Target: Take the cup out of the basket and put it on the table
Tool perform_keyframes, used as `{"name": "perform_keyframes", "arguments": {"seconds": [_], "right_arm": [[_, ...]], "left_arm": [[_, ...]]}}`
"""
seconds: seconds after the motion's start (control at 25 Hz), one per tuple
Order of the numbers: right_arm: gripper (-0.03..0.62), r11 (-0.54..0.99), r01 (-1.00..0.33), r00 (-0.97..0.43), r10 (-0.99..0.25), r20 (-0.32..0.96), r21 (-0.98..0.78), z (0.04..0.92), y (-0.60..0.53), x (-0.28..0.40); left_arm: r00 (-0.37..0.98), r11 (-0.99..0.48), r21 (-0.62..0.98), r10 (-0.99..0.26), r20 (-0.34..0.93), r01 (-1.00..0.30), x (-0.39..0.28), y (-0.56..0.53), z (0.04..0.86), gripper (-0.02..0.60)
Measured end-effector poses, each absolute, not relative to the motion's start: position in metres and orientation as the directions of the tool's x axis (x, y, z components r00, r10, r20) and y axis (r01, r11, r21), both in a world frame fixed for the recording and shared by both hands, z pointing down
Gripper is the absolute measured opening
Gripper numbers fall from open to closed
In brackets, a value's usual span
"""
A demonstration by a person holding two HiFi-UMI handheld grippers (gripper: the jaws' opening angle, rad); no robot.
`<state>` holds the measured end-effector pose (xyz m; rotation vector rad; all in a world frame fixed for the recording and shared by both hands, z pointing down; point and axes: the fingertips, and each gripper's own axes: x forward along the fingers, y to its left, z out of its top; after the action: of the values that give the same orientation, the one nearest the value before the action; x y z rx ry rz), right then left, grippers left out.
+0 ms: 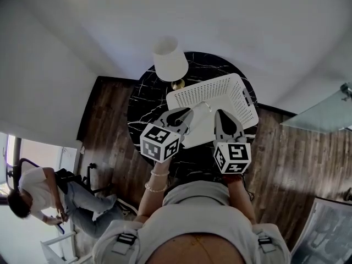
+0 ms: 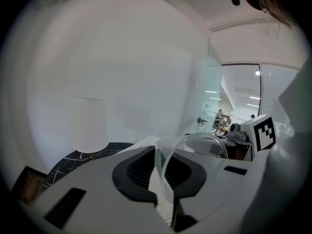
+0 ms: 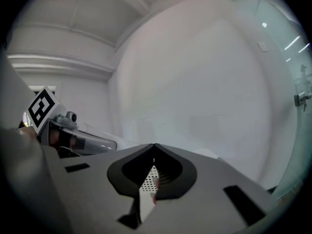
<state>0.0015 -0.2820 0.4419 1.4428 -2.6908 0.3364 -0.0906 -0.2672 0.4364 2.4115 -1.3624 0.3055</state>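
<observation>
The left hand-held gripper clamped the clear cup by its rim, at 1 o'clock. The right hand-held gripper was closed, empty. The cup seemed light, slick, fragile.

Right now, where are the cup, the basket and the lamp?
cup (image 2: 207, 147), left gripper view, its clear side.
basket (image 1: 220, 92), head view, its holey white wall.
lamp (image 1: 170, 59), head view, its white shade.

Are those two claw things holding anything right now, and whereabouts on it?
The left gripper pinches the clear cup by its rim. The right gripper is closed with nothing in it.
</observation>
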Motion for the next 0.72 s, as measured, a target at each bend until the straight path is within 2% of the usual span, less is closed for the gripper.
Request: {"name": "perform_keyframes", "arguments": {"seconds": [0.72], "right_arm": [[0.012,0.567,-0.811,-0.585,-0.794,0.168,-0.142,0.439,-0.284,-0.018]], "left_arm": [[0.477,-0.438,0.19,-0.811,0.337,-0.879,-0.114,-0.259,0.428,0.034]]}}
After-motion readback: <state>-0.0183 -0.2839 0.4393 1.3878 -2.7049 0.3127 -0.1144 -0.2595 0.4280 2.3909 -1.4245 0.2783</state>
